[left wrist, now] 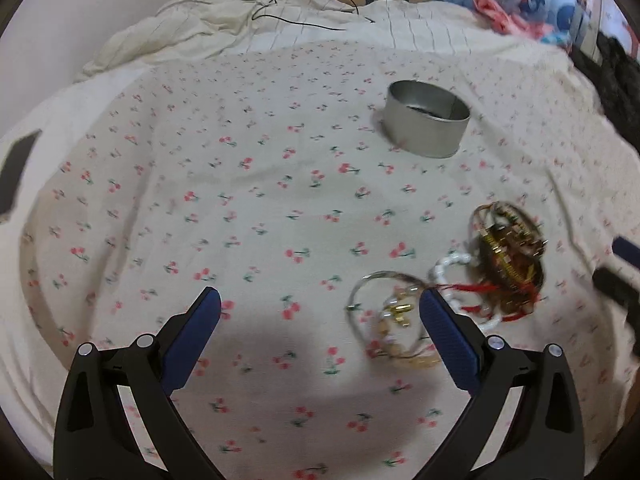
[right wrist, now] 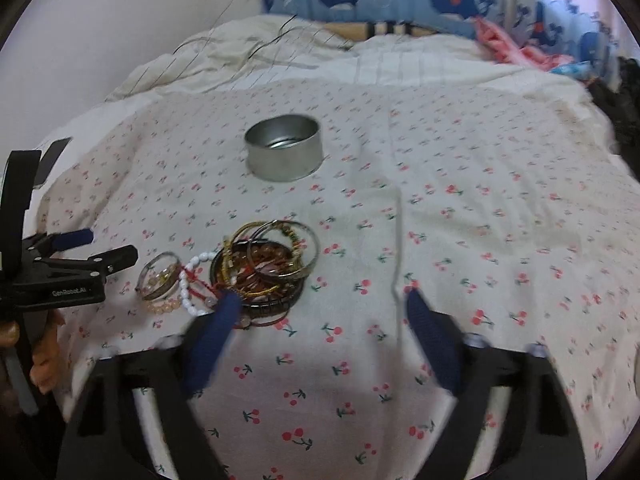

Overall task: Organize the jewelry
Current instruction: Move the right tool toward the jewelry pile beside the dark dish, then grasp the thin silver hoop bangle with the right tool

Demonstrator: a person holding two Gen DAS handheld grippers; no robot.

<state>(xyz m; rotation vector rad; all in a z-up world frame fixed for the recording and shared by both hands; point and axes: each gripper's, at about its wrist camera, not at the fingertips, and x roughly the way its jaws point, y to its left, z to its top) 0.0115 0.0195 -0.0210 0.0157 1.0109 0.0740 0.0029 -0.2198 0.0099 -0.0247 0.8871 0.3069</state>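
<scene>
Both grippers sit low in their frames, fingers pointing out over the bed. Left gripper (left wrist: 320,308): jaws spread wide, nothing between them but cherry-print sheet (left wrist: 240,208); its right finger overlaps the edge of a loose thin bangle with pale beads (left wrist: 384,320) in the left wrist view. Contact cannot be confirmed. Right gripper (right wrist: 324,304): jaws apart, nothing pinched; its left finger tip lies at the lower edge of the bangle pile (right wrist: 266,266), centre-left of the right wrist frame. Whether it touches is unclear because of blur.

White bead bracelet (right wrist: 192,284) lies just left of the pile, with red cord running into it. Metal tin (right wrist: 284,152) stands open and upright, upper centre, well apart from the jewelry.

Risks, as judged:
- Pile is interlocked; a pinch on one bangle may drag several, or the red cord may pull the bead bracelet along.
- Thin round bangles could slip from the pads and roll on the soft sheet.
- Bedding gives underfoot: pressing down may sink the pile or snag fabric between the pads.
- Tin is light; a nudge at the rim could tip it.
- Grippers work close together near the pile; collision possible.
</scene>
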